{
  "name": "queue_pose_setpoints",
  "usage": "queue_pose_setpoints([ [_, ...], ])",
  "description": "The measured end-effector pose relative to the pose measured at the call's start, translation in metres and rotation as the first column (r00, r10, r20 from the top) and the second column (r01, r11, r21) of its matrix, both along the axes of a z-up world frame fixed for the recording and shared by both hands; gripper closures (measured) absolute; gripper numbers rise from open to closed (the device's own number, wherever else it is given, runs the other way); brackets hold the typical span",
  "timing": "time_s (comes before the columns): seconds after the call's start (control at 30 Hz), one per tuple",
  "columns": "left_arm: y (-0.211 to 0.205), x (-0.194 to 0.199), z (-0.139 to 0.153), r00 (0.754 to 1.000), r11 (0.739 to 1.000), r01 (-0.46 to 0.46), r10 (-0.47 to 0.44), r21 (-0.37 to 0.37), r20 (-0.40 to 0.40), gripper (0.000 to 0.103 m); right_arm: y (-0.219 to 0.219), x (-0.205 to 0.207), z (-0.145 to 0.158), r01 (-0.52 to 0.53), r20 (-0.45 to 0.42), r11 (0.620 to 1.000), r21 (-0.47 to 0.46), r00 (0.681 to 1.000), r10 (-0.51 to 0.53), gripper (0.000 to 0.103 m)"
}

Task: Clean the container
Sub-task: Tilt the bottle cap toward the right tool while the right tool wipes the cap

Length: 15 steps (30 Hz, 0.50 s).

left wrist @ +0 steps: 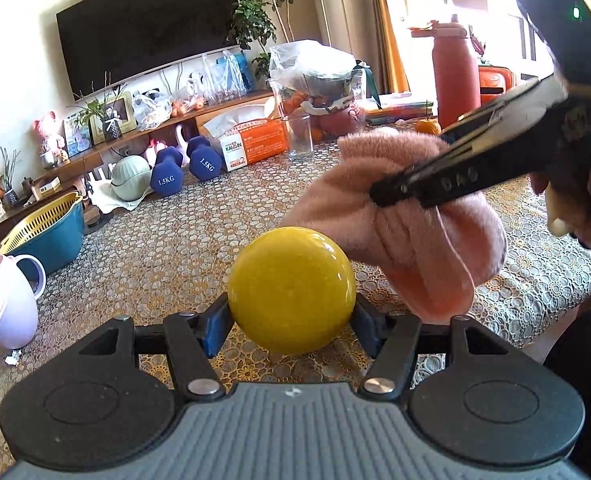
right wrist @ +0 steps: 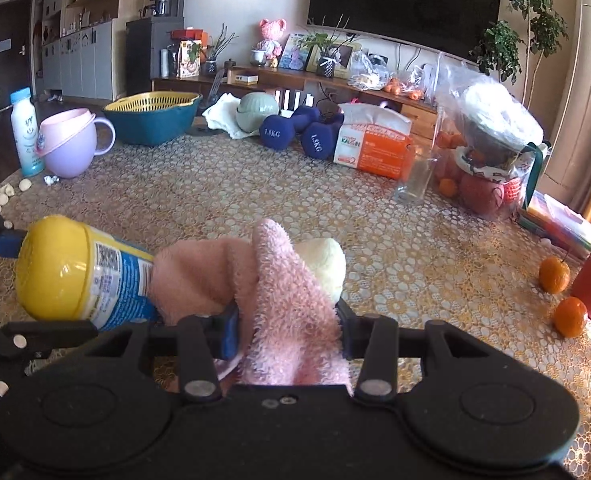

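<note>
1 container [right wrist: 83, 272] clamped in left gripper [left wrist: 291, 320], 1 pink cloth [right wrist: 283, 312] pinched by right gripper [right wrist: 289, 336]

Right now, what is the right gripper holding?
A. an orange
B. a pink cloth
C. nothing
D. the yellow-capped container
B: the right gripper is shut on the pink cloth, which is pressed against the container; the left gripper holds the container by its yellow end.
</note>
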<state>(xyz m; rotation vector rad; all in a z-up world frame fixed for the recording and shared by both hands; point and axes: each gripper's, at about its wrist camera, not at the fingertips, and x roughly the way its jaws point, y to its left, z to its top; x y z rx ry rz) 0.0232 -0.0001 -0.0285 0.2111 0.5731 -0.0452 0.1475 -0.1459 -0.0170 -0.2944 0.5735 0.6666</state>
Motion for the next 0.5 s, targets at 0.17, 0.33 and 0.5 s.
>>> queue_pose_setpoints([
  [0.17, 0.0, -0.002, -0.001, 1.0, 1.0, 0.001, -0.001, 0.001, -0.006, 0.041, -0.002, -0.006, 0.041, -0.066, 0.047, 0.992, 0.111, 0.997, 0.061, 0.059],
  [0.33, 0.005, -0.01, -0.006, 1.0, 1.0, -0.008, 0.007, -0.013, -0.025, 0.041, 0.038, -0.003, 0.057, -0.167, 0.096, 0.982, 0.088, 0.983, 0.158, 0.059],
  [0.5, 0.008, -0.012, -0.008, 0.999, 1.0, -0.007, 0.006, -0.025, -0.04, 0.041, 0.084, 0.0, 0.045, -0.271, 0.069, 0.962, 0.018, 0.961, 0.269, 0.059],
])
